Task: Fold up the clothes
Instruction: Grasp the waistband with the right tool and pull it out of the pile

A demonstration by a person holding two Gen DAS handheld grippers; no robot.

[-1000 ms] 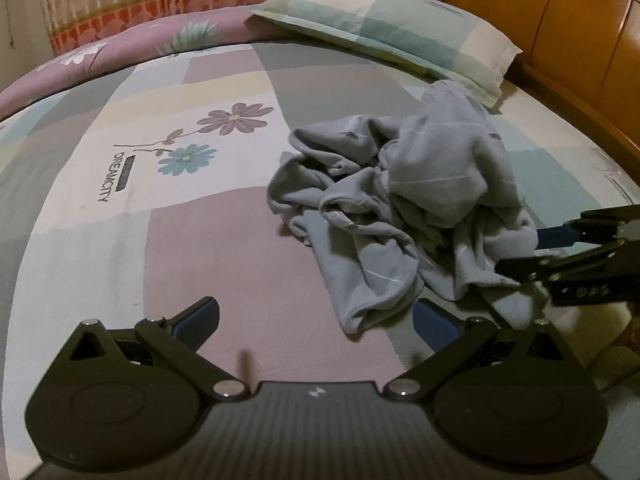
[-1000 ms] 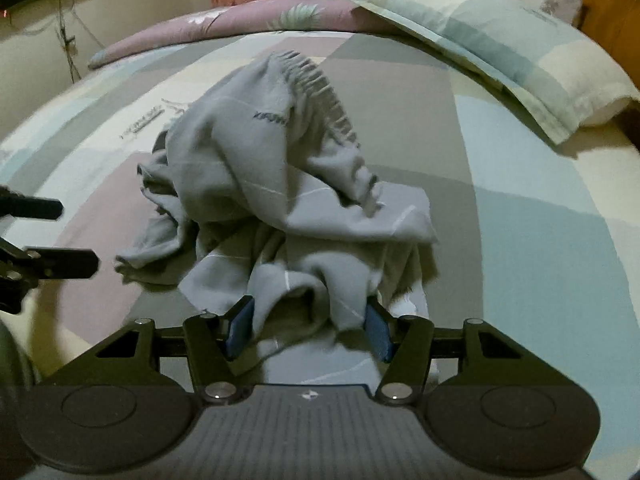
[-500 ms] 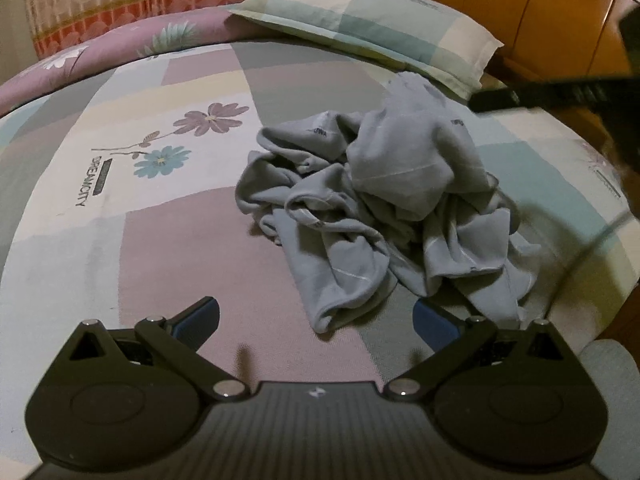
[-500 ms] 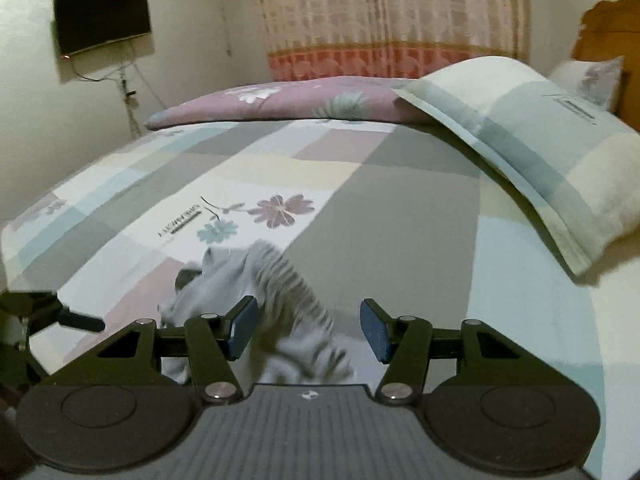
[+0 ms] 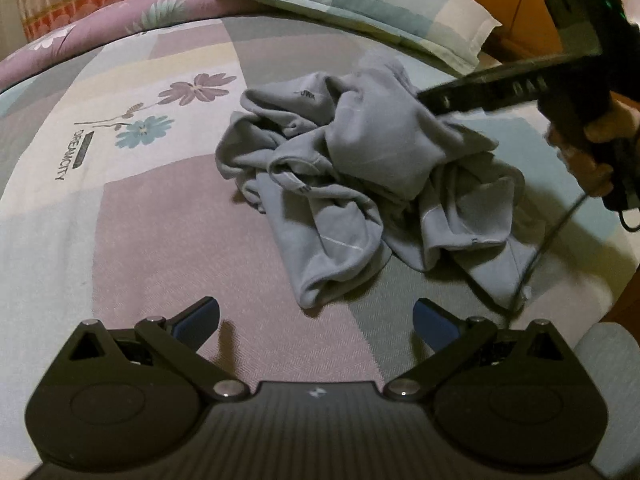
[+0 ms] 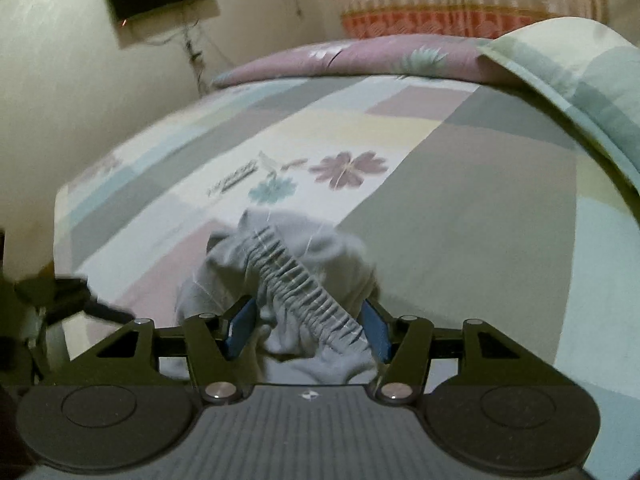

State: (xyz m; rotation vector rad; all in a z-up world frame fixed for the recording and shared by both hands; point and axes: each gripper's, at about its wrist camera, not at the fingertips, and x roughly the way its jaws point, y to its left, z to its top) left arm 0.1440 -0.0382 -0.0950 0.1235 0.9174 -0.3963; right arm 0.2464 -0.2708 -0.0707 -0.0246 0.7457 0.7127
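In the left wrist view the grey garment (image 5: 360, 184) lies crumpled on the bed (image 5: 120, 240), ahead of the left tongs (image 5: 316, 322) and a little to their right — its nearest rolled fold ends just beyond the open tips. These tongs stand wide with nothing between them, only bare patchwork bedspread below. The heap has no clear long axis; it sprawls from a bunched left side toward a looser tail at the bed's right edge. The right tongs (image 5: 428, 100) come in from the upper right, blurred, with the person's hand (image 5: 592, 152) on the handle, and they sit over the raised top of the heap. So the right hand is the nearer one to the cloth. A checked pillow (image 5: 360, 4) lies well beyond, against a wooden headboard (image 5: 520, 12).

In the right wrist view the ribbed elastic waistband (image 6: 300, 280) runs diagonally between the blue pads (image 6: 240, 330), from upper left to lower right. The jaws are about half open, and I cannot tell whether the pads press the cloth or merely flank it. The fabric is a soft, matt knit with thin pale stripes — limp, heavily creased, likely to drape and slide. By my reading the next move depends on catching that waistband, the one firm edge in the heap.
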